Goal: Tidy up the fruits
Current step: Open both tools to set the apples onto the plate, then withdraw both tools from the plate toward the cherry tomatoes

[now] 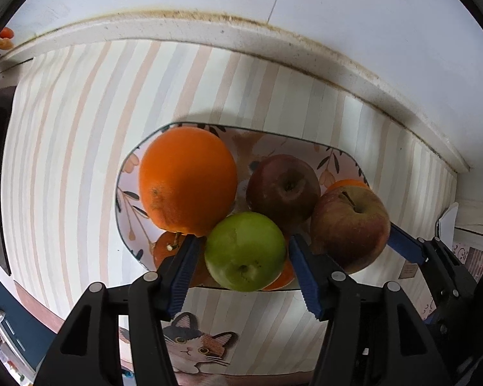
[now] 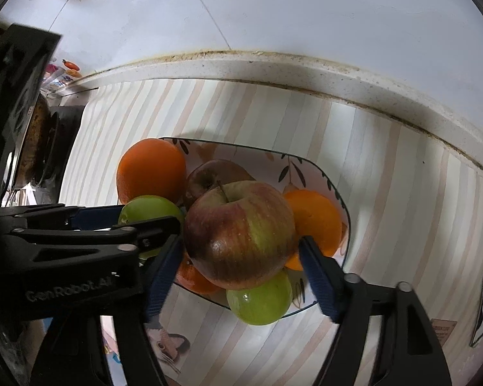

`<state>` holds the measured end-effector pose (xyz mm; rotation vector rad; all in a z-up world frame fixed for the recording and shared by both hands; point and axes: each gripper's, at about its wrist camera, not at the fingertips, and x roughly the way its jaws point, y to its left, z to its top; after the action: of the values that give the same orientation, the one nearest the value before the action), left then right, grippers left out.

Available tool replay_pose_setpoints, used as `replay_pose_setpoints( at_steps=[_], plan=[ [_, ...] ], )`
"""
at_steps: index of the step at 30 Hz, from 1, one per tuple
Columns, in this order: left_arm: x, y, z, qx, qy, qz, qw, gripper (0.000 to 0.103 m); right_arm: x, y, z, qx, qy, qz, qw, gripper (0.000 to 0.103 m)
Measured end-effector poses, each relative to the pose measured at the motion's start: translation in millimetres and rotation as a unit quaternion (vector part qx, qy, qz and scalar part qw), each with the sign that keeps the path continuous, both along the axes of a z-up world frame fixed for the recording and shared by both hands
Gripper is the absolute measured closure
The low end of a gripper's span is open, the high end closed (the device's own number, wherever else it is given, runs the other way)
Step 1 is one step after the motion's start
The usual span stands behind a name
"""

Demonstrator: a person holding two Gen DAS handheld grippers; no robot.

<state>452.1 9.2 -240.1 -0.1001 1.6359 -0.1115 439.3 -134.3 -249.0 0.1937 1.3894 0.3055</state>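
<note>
Two grippers over the plate (image 1: 125,189) | our left gripper (image 1: 241,251) pinches the green apple (image 1: 245,251) at its near edge | our right gripper (image 2: 240,251) clamps the red-green apple (image 2: 240,234) mid-pile | big orange (image 1: 187,180) and dark red apple (image 1: 283,189) sit further back | striped mat (image 1: 64,148) underneath

A striped mat (image 1: 80,148) covers the worktop (image 1: 273,48), printed with a cat (image 1: 196,347). A dark pan (image 2: 45,148) sits at its far-left edge.

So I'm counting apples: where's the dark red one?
The dark red apple lies in the plate, towards its back, between the big orange and the streaked apple.
</note>
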Motion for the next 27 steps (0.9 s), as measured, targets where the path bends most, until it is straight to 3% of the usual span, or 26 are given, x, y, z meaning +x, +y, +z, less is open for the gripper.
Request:
replay_pose_setpoints(
  at_steps=[4, 6, 8, 10, 20, 24, 27],
  plan=[
    [-6.2, 7.1, 18.7, -0.004, -0.022, -0.002, 0.9998, 0.046, -3.8, -11.9, 10.9, 0.006, 0.0, -0.013, 1.0, 0.011],
    [-14.2, 14.4, 31.5, -0.002, -0.04, -0.001, 0.9992, 0.04, -10.5, -17.5, 20.9, -0.001, -0.008, -0.02, 1.0, 0.011],
    [-21.6, 17.0, 38.0, 0.001, -0.053, 0.0, 0.9986, 0.024, -18.9, -21.2, 29.8, -0.01, -0.018, -0.025, 0.999, 0.01],
    [-31.6, 20.8, 43.6, 0.005, -0.068, 0.002, 0.9977, 0.018, -28.7, -23.2, 37.2, -0.025, -0.027, -0.03, 0.999, 0.009],
    [-95.1, 38.7, 56.2, 0.041, -0.139, 0.021, 0.9893, 0.017, -85.1, -21.4, 66.6, -0.079, -0.075, -0.052, 0.993, 0.009],
    [-108.2, 41.8, 34.2, 0.055, -0.137, 0.027, 0.9887, 0.017, -101.3, -17.5, 68.0, -0.074, -0.076, -0.053, 0.993, 0.008],
    [-110.9, 43.2, -9.5, 0.071, -0.1, 0.036, 0.9918, 0.017, -108.6, -16.9, 58.5, -0.067, -0.065, -0.062, 0.994, 0.008]
  ],
)
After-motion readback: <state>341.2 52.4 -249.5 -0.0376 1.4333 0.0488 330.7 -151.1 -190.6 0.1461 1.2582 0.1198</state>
